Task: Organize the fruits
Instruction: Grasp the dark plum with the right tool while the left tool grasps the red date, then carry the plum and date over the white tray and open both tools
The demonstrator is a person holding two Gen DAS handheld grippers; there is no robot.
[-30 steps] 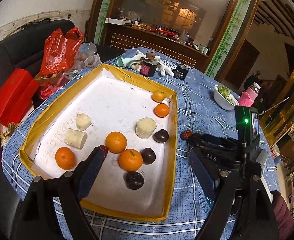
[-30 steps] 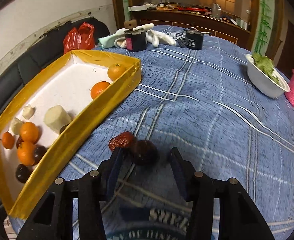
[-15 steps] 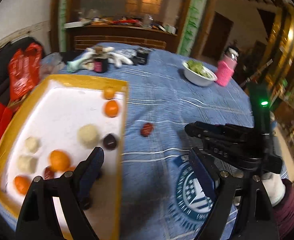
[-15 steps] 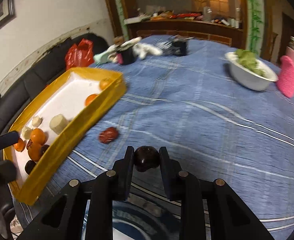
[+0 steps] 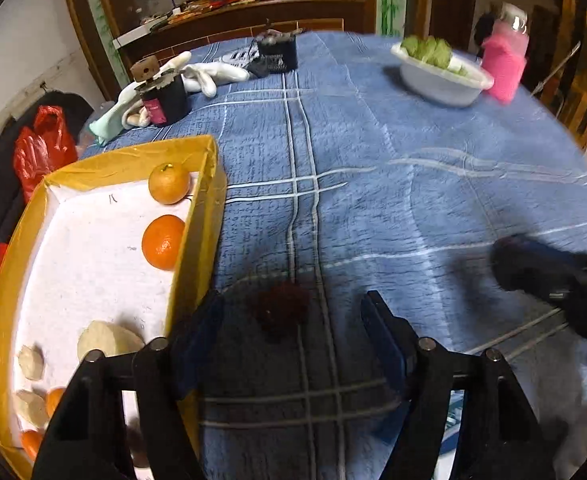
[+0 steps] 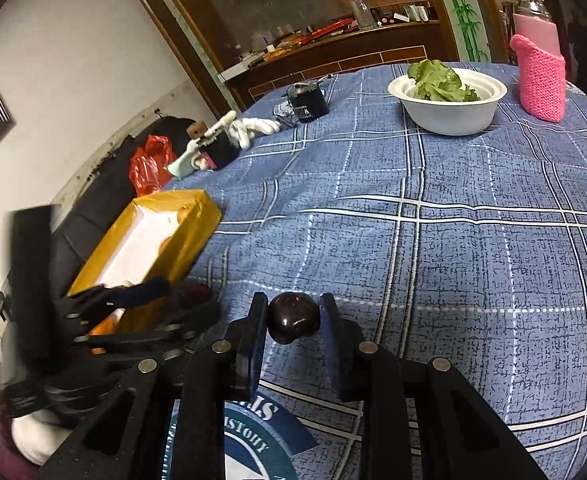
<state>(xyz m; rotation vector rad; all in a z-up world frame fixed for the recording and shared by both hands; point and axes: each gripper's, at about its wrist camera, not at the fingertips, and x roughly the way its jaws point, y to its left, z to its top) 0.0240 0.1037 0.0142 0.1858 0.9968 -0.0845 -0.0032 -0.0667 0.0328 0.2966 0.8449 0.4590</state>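
A dark red date (image 5: 281,310) lies on the blue checked cloth just right of the yellow tray (image 5: 197,236). My left gripper (image 5: 291,296) straddles it, jaws closing, and the pads stand apart from the fruit. The tray holds oranges (image 5: 162,242) and pale peeled pieces (image 5: 107,340). In the right wrist view my right gripper (image 6: 293,300) is shut on a dark round plum (image 6: 293,318), held above the cloth, though the jaws are opening a touch. The left gripper (image 6: 173,308) shows blurred at the left by the tray (image 6: 181,248), with the date (image 6: 193,294) half hidden.
A white bowl of greens (image 6: 449,114) and a pink-sleeved bottle (image 6: 541,80) stand at the far right. A dark jar (image 5: 165,98), white gloves (image 5: 209,74) and a black box (image 5: 279,54) sit at the back. Red bags (image 5: 43,148) lie on a sofa left of the table.
The left gripper swung right, from over the tray to the cloth around the date, and its jaws narrowed. The right gripper shut on the plum and carried it away to the right.
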